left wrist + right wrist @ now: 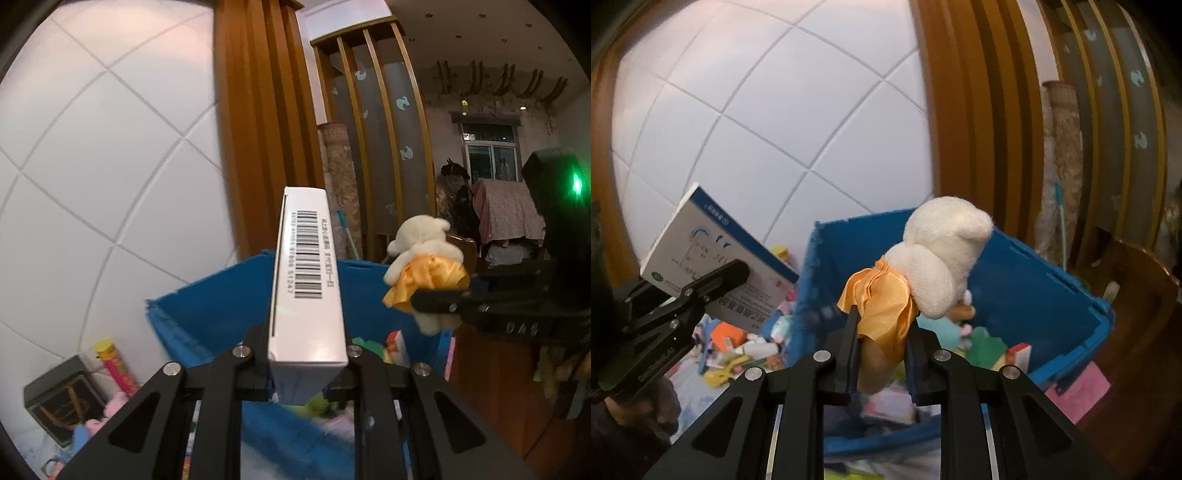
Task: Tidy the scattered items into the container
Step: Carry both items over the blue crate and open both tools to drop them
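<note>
Blue plastic container [1027, 280] dead ahead of both grippers, open-topped, already holding mixed items: green piece, red-edged box, pastel bits, too blurred to name. L gripper [306, 369] clamped on white carton [308, 280] w/ barcode up, carton standing on edge above near rim, sticking fwd over the opening. R gripper [881, 354] pinched on plush toy [942, 258], cream body, orange satin skirt between the pads, head leaning over the bin interior. From left wrist cam, toy just right of carton, apart, not touching.

Surroundings: white tiled wall [110, 147] behind bin; wood pillar [258, 110] and slatted screen [384, 129] close behind far rim; rolled mat + blue-handled stick leaning there. Left of bin, outside it: red-yellow tube [116, 365], dark box [62, 398], pink soft thing, orange/yellow clutter, still scattered. Pink pad [1082, 387] beside right wall of bin.

Room: clear air above opening; tight at back by pillar.
</note>
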Demonstrator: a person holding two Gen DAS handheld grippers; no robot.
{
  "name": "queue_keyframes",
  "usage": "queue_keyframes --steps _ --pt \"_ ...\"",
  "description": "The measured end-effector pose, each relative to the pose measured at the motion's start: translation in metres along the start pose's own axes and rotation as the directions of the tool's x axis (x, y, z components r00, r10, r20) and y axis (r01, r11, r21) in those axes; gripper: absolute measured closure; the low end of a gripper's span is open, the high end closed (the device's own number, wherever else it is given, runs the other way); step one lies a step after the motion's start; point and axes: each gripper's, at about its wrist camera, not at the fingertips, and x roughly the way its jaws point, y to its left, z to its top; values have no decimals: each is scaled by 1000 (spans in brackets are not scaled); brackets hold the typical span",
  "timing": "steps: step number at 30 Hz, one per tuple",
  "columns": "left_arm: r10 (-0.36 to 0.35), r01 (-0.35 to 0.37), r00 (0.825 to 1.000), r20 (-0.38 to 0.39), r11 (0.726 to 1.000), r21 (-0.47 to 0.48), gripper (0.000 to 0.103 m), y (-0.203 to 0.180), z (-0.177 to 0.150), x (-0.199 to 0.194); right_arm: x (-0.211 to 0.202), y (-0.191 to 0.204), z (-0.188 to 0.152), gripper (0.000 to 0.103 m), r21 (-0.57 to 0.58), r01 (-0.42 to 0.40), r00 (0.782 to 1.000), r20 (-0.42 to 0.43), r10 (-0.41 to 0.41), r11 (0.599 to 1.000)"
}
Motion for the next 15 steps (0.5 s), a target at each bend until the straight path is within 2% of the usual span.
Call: queue_keyframes --steps 9,11,12,13,14,15 --pt "33 -34 998 -59 999 -5 84 -32 32 55 33 -72 15 79 55 5 999 -35 -3 998" --pt "37 -39 997 -67 999 -27 61 -30 38 63 43 -83 21 69 67 10 999 -42 -7 998" --pt "28 -31 997 -72 999 -42 20 -27 42 68 48 -89 25 46 70 17 999 -47 -13 997" --pt "17 -21 997 -77 998 -54 0 -26 45 71 52 -93 30 14 74 19 999 -45 -16 997" --pt "10 -15 997 -79 998 -60 0 -26 47 73 53 -96 34 3 81 17 999 -34 -14 997" --pt "18 -23 997 -78 998 -61 0 -25 48 73 53 -99 38 1 86 14 1000 -24 -12 996"
